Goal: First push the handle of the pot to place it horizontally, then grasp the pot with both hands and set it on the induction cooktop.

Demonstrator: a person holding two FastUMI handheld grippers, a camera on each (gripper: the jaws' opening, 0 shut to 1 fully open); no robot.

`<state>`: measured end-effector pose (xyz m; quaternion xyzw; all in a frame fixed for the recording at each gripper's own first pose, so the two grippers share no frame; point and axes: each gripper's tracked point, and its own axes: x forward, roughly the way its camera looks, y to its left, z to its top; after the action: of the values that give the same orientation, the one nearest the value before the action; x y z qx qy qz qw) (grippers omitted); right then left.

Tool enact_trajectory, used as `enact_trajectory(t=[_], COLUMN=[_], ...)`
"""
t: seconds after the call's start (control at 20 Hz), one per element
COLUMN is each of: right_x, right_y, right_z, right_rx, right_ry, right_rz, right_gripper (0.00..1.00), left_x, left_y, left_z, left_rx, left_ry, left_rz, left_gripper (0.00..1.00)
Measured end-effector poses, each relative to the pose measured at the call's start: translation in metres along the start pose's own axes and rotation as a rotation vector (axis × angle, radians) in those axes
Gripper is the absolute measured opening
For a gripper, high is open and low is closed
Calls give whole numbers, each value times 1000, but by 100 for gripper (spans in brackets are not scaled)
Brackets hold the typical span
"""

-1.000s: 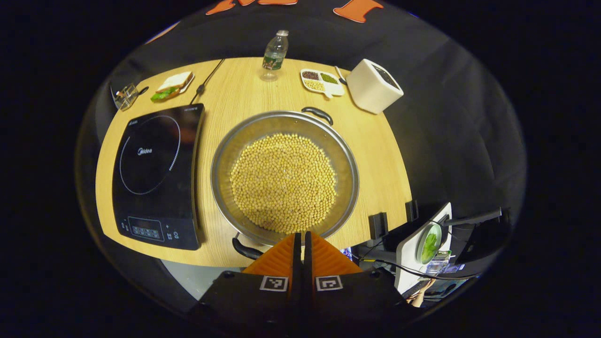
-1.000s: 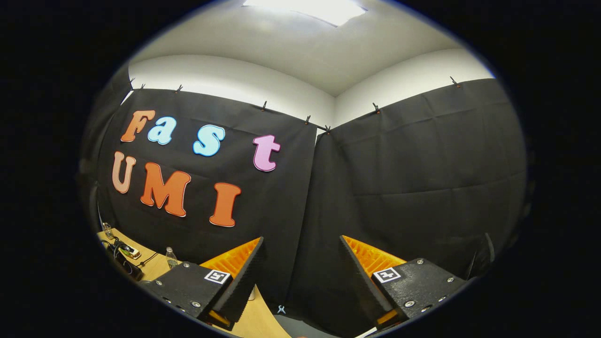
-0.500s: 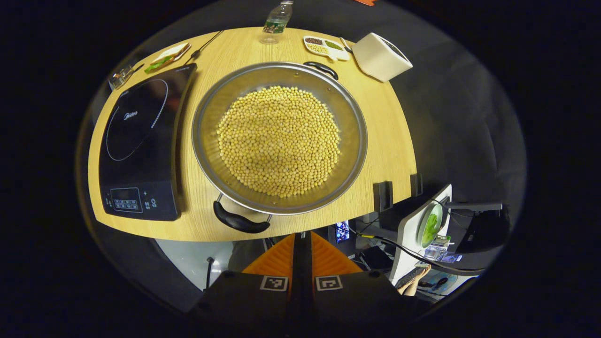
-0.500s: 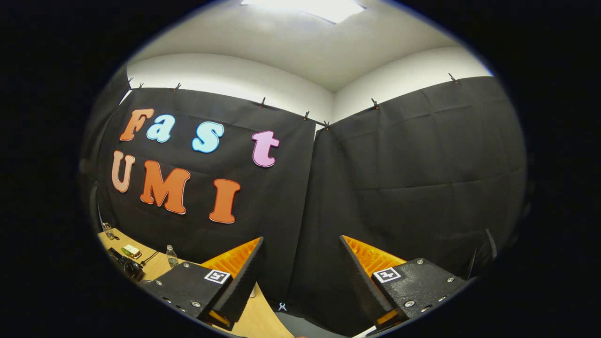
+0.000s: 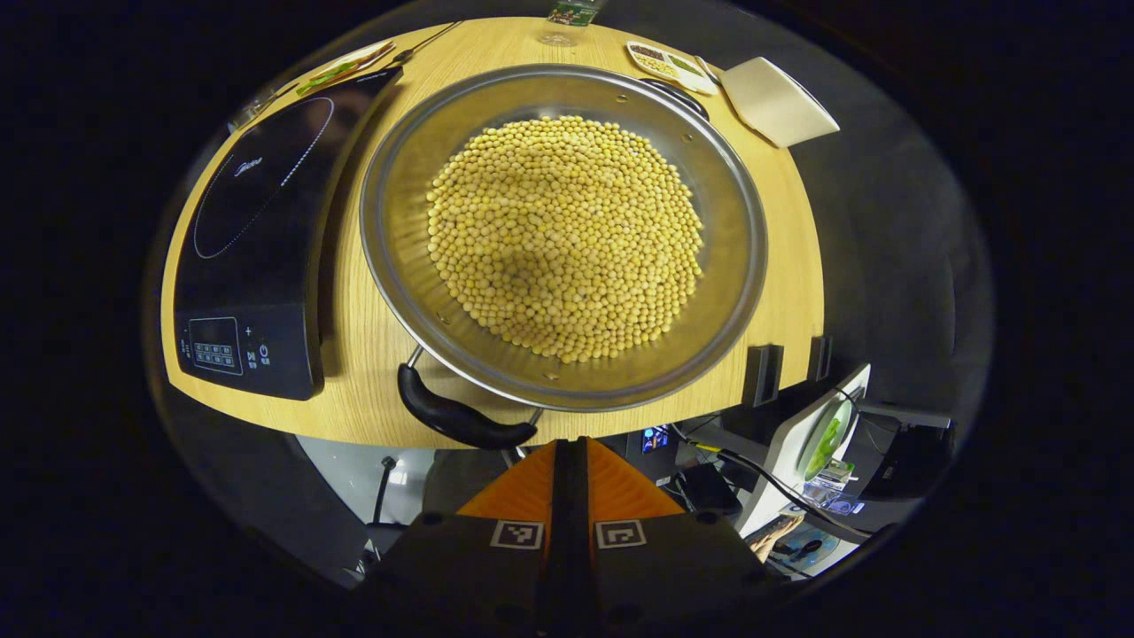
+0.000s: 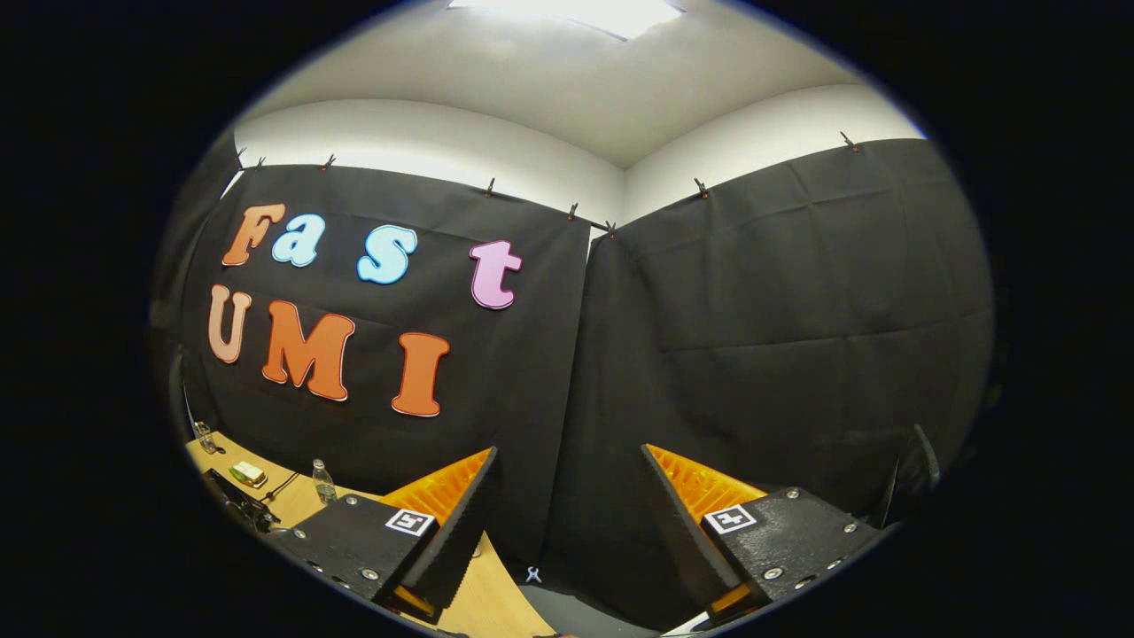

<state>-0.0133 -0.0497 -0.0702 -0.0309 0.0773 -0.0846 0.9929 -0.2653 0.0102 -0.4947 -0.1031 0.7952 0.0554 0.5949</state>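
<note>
In the left gripper view a wide steel pot [image 5: 735, 266] full of yellow beans [image 5: 563, 235] sits on the wooden table [image 5: 354, 390]. One black handle [image 5: 461, 416] points at the near table edge; the other [image 5: 678, 93] is at the far rim. The black induction cooktop [image 5: 257, 230] lies to the pot's left. My left gripper [image 5: 570, 443] is shut and empty, just off the table edge, a little right of the near handle. In the right gripper view my right gripper [image 6: 567, 456] is open, aimed at the booth wall, nothing between its fingers.
Beyond the pot stand a white box [image 5: 780, 102], a divided dish of beans [image 5: 669, 66], a water bottle [image 5: 571, 13] and a sandwich plate [image 5: 341, 66]. Below the table's right edge are cables and a green-and-white device [image 5: 819, 439]. The table corner [image 6: 301, 501] shows at lower left.
The left gripper has drawn back off the pot's rim and past the near table edge, coming lower and closer; the near handle now lies ahead of it. The right gripper barely moved.
</note>
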Motion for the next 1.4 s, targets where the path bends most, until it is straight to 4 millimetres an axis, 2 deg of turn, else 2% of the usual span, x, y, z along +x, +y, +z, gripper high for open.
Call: enact_trajectory(t=[0.2, 0.35, 0.55, 0.9, 1.4], right_x=[-1, -1, 0, 0, -2], right_y=[-1, 2, 2, 8, 18], right_z=[-8, -11, -16, -24, -28], right_rx=[-1, 0, -1, 6, 5], right_ry=[19, 30, 44, 63, 79], right_rz=[-9, -12, -15, -10, 6], right_gripper=[95, 95, 95, 95, 95], left_x=[4, 6, 9, 9, 2], left_y=[3, 5, 19, 26, 56], left_z=[11, 12, 21, 25, 45], left_rx=[-35, -43, -12, -31, -40], left_ry=[-5, -1, -28, -36, -86], left_rz=[-16, -7, 63, 71, 161], left_gripper=[8, 8, 8, 7, 8])
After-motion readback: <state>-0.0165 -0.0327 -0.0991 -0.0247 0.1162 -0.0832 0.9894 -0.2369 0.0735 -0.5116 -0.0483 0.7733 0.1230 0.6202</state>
